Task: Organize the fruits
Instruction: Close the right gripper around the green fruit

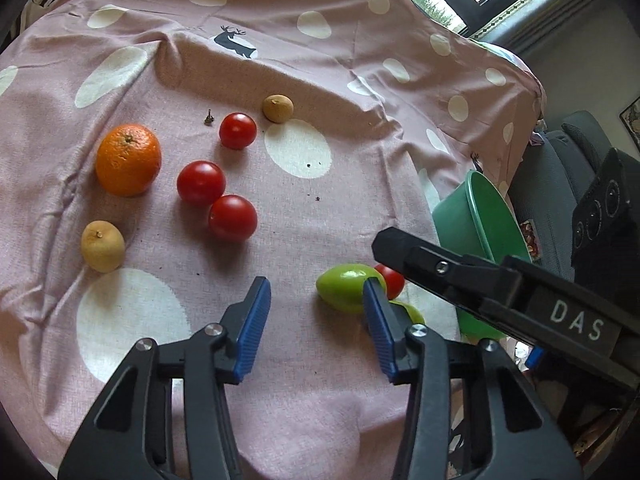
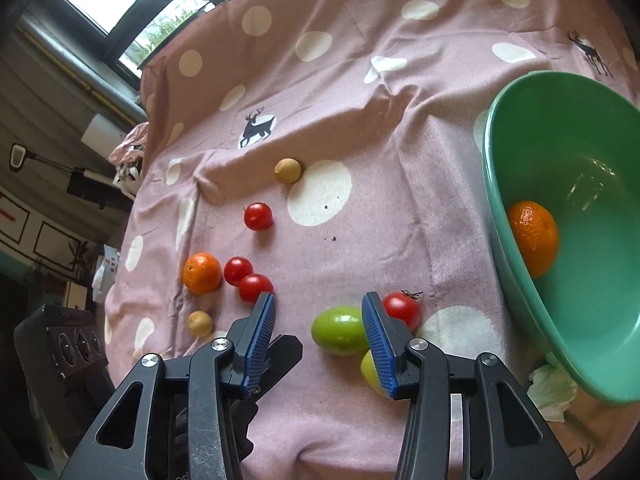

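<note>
ribbed blue jaws of both the left gripper and right gripper released above wrinkled dotted cloth.

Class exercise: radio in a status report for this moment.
Left gripper and right gripper open, empty. One orange in green bowl. Green fruit nearest, path clear.

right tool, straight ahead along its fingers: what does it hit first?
Probably bare tablecloth. Nothing sits between the open right tool's fingers; the green fruit lies just off line beside the right-hand finger. Depth is unclear, so it might clip that fruit.
</note>
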`<state>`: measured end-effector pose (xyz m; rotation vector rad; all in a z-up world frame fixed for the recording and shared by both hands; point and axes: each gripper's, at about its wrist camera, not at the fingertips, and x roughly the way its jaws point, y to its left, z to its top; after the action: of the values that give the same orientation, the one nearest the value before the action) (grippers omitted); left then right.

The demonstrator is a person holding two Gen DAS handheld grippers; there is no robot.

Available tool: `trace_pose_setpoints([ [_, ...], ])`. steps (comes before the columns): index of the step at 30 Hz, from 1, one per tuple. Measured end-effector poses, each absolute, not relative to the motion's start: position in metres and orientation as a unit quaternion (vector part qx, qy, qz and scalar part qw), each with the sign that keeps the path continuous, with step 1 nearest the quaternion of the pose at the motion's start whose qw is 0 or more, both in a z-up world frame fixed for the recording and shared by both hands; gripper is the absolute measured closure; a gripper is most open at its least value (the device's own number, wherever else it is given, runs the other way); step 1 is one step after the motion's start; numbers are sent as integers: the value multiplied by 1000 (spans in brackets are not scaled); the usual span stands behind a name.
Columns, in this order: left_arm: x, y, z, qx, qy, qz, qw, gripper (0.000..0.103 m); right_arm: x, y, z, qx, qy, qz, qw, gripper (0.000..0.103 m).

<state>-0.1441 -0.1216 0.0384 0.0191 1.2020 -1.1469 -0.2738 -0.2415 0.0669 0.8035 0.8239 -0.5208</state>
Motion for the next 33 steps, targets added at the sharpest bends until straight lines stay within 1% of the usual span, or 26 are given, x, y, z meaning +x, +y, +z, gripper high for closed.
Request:
trace_pose_setpoints([
  [24, -155, -144, 26, 33, 534, -537, 652, 56, -268, -252, 45, 408, 422, -232, 776, 55],
  [27, -156, -145, 24, 32, 538, -539, 647, 59, -265, -251, 42, 408, 425, -232, 774, 55],
  [33, -157, -144, 25, 42, 531, -536, 656, 60, -258, -247, 38, 401, 434, -227, 774, 55],
])
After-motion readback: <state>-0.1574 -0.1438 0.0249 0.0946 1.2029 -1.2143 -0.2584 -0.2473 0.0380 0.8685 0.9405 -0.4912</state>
